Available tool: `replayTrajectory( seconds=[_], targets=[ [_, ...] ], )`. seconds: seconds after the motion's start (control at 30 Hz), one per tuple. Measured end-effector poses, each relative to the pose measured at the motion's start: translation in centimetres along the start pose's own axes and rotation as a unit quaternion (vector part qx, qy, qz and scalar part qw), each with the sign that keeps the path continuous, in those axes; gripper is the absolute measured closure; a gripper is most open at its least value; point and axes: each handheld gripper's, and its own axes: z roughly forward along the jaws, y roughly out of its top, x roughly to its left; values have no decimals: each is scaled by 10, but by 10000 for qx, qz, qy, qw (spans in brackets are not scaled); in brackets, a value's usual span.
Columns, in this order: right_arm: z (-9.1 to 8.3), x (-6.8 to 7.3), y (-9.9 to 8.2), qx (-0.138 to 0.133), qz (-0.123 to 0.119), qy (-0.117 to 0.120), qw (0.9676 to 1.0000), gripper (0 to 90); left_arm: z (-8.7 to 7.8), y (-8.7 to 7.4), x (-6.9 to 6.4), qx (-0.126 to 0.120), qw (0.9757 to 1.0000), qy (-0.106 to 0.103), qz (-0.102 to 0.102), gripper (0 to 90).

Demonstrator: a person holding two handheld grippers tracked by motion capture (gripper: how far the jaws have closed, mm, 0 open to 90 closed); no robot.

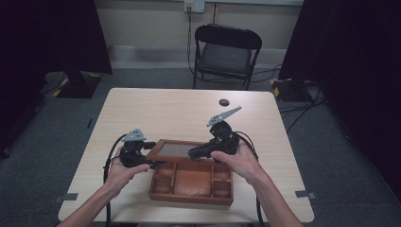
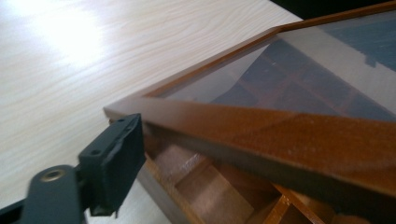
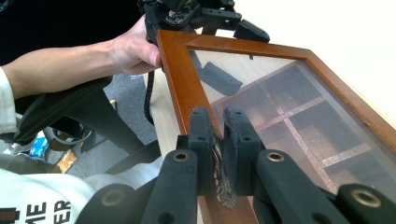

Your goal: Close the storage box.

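Mostly bare pale table (image 1: 189, 113), grey carpet (image 1: 61, 127), chair (image 1: 227, 54)

Only one piece of lettering can be read: large black capitals, "HE", cut off by the frame edge, printed on the person's white sleeve (image 3: 37, 205) at the lower left of the right gripper view. Nothing else legible is seen.
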Motion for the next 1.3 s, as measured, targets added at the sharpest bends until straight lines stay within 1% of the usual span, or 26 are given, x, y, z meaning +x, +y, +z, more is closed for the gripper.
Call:
replayTrajectory(
  seconds=[0.03,0.07,0.1,0.17,0.2,0.23,0.27,0.3,0.33,0.4,0.47,0.53,0.57,0.6,0.63,0.67,0.7,0.73,0.77,0.87,0.93,1.0,1.17,1.2,1.3],
  targets=[
    [0,0,0,19,-20,-4,10000,827,-2,0,1,20,10000,27,51,183],
    [1,1,0,52,-45,2,10000,827,-5,-2,5,11,10000,75,-33,182],
    [1,1,0,55,-43,5,10000,827,-5,-2,5,11,10000,75,-33,182],
    [1,0,0,78,-54,12,10000,828,-11,-6,15,-48,9996,144,-222,182],
    [1,0,0,78,-54,12,10000,828,-11,-6,15,-48,9996,144,-222,175],
    [2,0,-1,87,-47,32,9999,828,-12,-7,19,11,9996,217,-200,175],
    [2,0,-1,106,-52,33,9999,828,-12,-7,20,39,9994,262,-200,178],
    [2,1,-1,114,-57,33,9999,828,-12,-8,21,117,9993,328,-102,188],
    [2,1,-1,115,-65,26,9999,828,-13,-9,21,152,9991,391,-57,189],
    [2,1,-2,142,-78,32,9999,828,-15,-12,21,158,9993,337,-74,193],
    [2,1,-3,121,-65,52,9999,827,-16,-14,18,172,9992,369,0,193],
    [2,0,-4,121,-80,59,9999,828,-16,-15,19,172,9992,357,-26,193],
    [2,0,-4,122,-113,76,9998,828,-16,-16,21,193,9992,349,-65,193],
    [2,1,-5,130,-128,50,9998,827,-16,-17,27,207,9990,361,-163,193],
    [2,1,-5,147,-152,51,9998,827,-16,-18,31,172,9988,343,-301,193],
    [2,2,-6,166,-160,25,9997,827,-17,-18,33,170,9985,365,-366,194],
    [2,3,-7,171,-167,7,9997,826,-18,-19,36,177,9976,454,-487,198],
    [2,3,-7,171,-167,7,9997,826,-18,-19,36,177,9976,454,-487,204],
    [3,3,-9,204,-163,8,9997,826,-21,-20,40,132,9969,529,-569,204],
    [4,3,-10,219,-151,47,9996,826,-23,-20,44,118,9963,629,-566,204],
    [5,5,-14,284,-164,14,9995,825,-25,-20,48,68,9956,671,-644,204],
    [5,6,-16,309,-165,-13,9994,824,-26,-20,50,47,9954,720,-634,204],
    [8,8,-21,408,-200,-18,9990,823,-25,-20,52,38,9951,712,-684,205],
    [12,9,-23,481,-214,-19,9986,824,-25,-20,52,61,9949,740,-677,204],
    [14,10,-25,498,-253,-31,9984,824,-25,-20,53,37,9948,741,-693,204]
  ],
)
